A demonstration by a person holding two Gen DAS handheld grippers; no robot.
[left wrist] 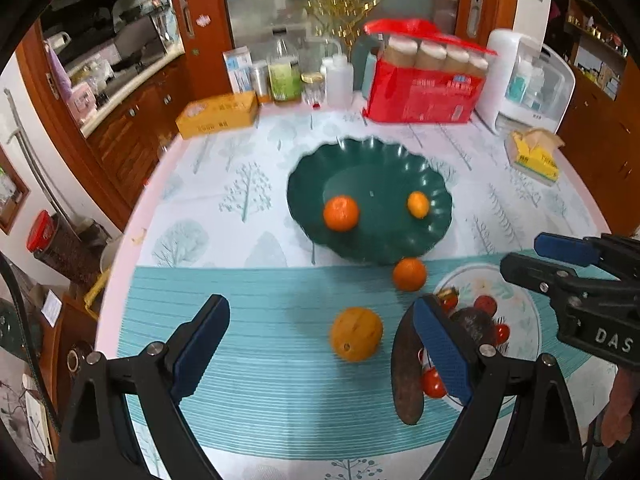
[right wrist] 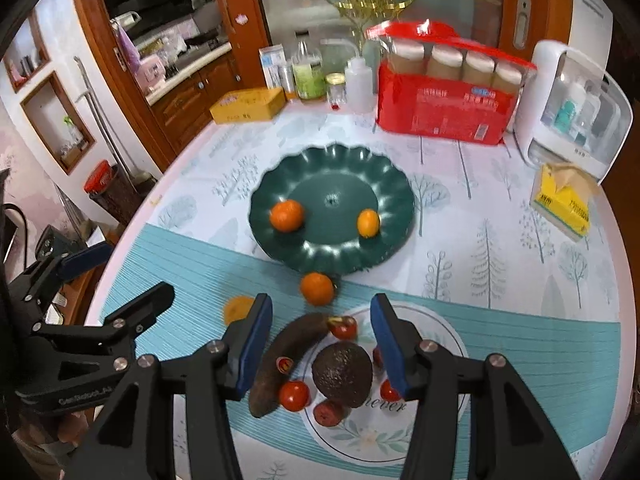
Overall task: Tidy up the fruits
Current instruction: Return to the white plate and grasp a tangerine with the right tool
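The green dish holds two oranges. A third orange sits just in front of the green dish, a yellow one nearer still. The left tongs hang wide apart over it, empty. The right tongs (jaws still widening) hover above the avocado and brown banana, gripping nothing.

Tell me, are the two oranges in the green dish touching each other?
Apart. The right wrist view shows bare green dish floor between the larger orange and the smaller orange.
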